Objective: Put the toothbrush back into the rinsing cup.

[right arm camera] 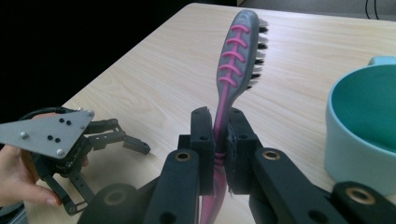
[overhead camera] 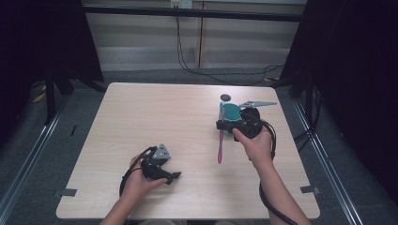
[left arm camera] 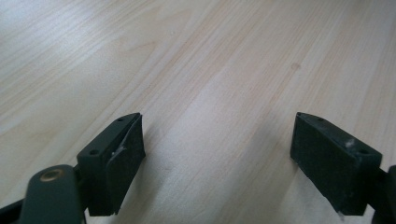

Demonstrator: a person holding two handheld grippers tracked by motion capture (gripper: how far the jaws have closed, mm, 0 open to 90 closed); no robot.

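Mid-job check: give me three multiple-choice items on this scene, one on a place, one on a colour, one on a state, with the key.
1. Where does the cup stand in the high view?
A. on the right side of the table, by the right tool
B. at the near left corner
C. on the floor

2. What colour is the toothbrush handle?
A. yellow
B. pink and grey
C. white

3. How does the left tool stand?
A. clamped on the cup
C. clamped on the toothbrush
B. jaws apart, nothing between them

Key: 1 A, the teal cup sits beside the right hand; 2 B, pink ribs show on a grey back; 3 B, bare tabletop shows between the pads.
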